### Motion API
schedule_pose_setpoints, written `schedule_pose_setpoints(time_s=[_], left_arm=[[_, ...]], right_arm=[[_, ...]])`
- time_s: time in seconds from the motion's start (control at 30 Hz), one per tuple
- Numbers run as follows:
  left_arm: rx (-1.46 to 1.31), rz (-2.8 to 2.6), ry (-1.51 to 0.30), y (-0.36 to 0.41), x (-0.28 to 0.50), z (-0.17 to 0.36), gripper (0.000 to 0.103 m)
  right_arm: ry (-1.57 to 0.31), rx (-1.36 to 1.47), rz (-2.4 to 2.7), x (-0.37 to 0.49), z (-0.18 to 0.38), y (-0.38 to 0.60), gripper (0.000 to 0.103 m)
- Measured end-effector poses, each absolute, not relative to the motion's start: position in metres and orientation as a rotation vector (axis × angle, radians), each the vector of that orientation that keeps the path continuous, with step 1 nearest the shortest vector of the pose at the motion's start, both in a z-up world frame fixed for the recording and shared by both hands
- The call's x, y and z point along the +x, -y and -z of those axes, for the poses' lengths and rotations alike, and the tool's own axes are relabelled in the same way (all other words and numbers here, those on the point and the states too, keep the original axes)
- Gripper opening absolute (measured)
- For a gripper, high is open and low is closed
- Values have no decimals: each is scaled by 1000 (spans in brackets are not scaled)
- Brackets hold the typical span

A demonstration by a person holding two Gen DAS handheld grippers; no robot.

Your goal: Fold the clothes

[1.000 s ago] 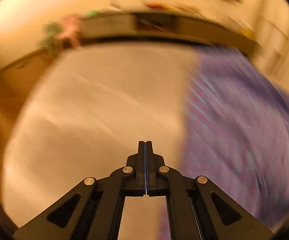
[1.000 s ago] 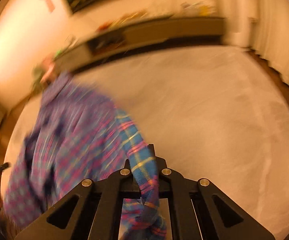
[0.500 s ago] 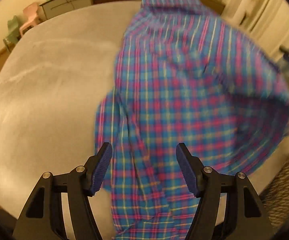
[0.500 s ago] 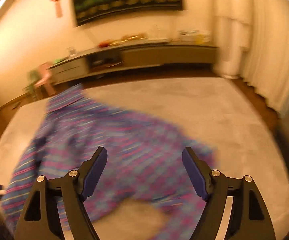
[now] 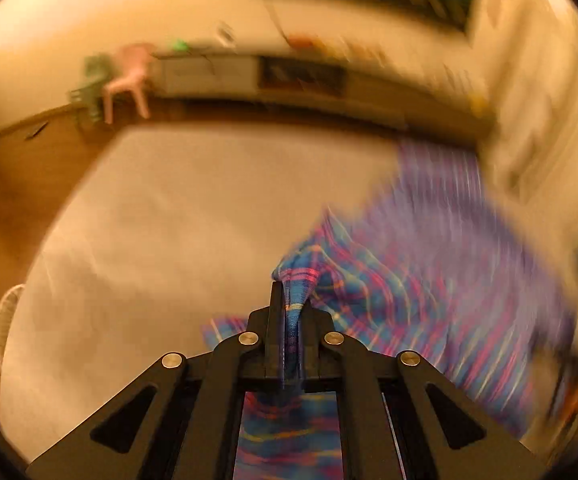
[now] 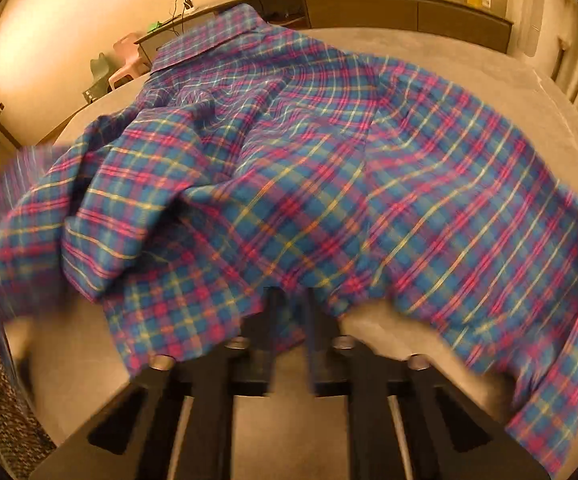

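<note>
The left gripper (image 5: 289, 312) is closest in the left wrist view. Its two jaws are squeezed tight on a bunched bit of one plaid shirt (image 5: 429, 272). The cloth runs down between the jaws and shows again below them. From there the shirt spreads off to the right, blurry, over one big pale carpet (image 5: 177, 240).

In the right wrist view the right gripper (image 6: 291, 320) sits low in the middle. Its two jaws stand close together with a thin gap, and the hem of the shirt (image 6: 289, 168) hangs over their tips. I cannot tell if they pinch the cloth. The shirt is blue with pink and yellow lines. It is lifted and puffed up over the carpet (image 6: 509, 64), with its one collar (image 6: 209, 36) at the far end.

Farther back are two small chairs, one pink chair (image 5: 129, 76) and one green chair (image 5: 93, 84). Behind them one long low cabinet (image 6: 389, 4) stands by the wall.
</note>
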State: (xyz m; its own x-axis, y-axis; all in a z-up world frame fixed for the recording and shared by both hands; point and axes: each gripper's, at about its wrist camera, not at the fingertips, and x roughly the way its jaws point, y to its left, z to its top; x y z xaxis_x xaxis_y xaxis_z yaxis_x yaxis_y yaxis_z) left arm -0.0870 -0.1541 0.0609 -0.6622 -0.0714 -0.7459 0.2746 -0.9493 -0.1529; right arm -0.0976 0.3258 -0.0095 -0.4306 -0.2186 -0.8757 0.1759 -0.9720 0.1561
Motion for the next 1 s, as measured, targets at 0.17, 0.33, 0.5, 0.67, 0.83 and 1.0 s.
schedule_pose_setpoints(time_s=[0.17,0.33,0.5,0.67,0.83,1.0], left_arm=[[1217,2535,-427,198,-108,-57,38],[1182,2717,-315,146,-40,-33,63],[1262,2919,-166,81,-10,-4,75],[1335,2881,176,39,-44,26,75],[1316,2830,254,34,-65,29,75],[1406,2803,260,36,-55,50,74]], right_arm=[[128,1507,2492,-98,9,-332,2],[186,1484,2480,-94,-1,-338,32],[210,1434,2531,-100,-16,-348,41],[57,1575,2668,-137,1,-381,41],[161,1551,2980,-138,-27,-439,41],[143,1370,2519,-83,-44,-334,71]])
